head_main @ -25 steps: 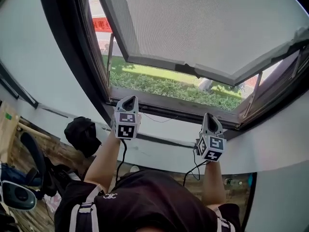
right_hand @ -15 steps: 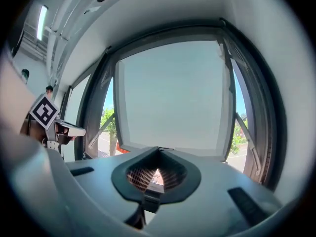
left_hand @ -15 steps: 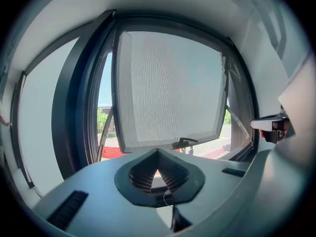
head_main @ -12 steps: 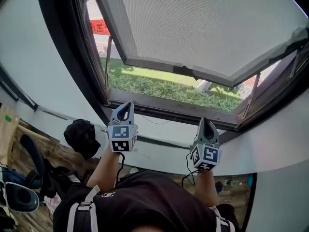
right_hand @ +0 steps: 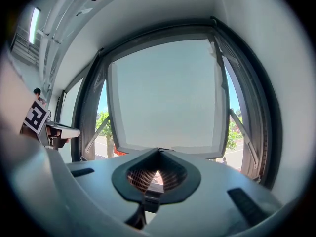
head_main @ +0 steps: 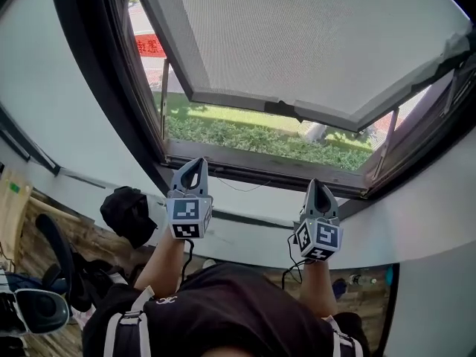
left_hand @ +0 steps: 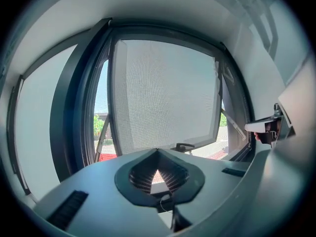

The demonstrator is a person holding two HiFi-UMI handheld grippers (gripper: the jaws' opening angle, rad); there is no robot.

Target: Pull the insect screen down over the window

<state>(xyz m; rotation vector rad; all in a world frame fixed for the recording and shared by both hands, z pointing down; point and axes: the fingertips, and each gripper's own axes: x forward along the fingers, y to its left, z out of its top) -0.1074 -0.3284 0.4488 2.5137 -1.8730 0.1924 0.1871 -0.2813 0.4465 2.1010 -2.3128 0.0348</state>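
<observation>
The insect screen [head_main: 297,36] is a grey mesh panel in a grey frame across the upper window; its bottom bar [head_main: 238,101] carries a small dark handle [head_main: 284,108]. An open gap below it shows grass. Both grippers are held up below the dark sill [head_main: 253,171], apart from the screen. My left gripper [head_main: 195,162] is shut with nothing in it, and so is my right gripper [head_main: 318,184]. The left gripper view has the shut tips [left_hand: 157,151] under the mesh [left_hand: 168,93] and handle [left_hand: 182,146]. In the right gripper view the shut tips [right_hand: 158,150] point at the screen [right_hand: 168,98].
A black bag [head_main: 128,210] lies on the ledge left of my left arm. A chair and other gear [head_main: 37,303] stand on the floor at lower left. A bottle [head_main: 364,280] lies at lower right. Metal stays [head_main: 387,143] brace the open sash outside.
Both grippers have sunk slightly and come back toward me, away from the sill. The screen's bottom bar stays at the same height in the window.
</observation>
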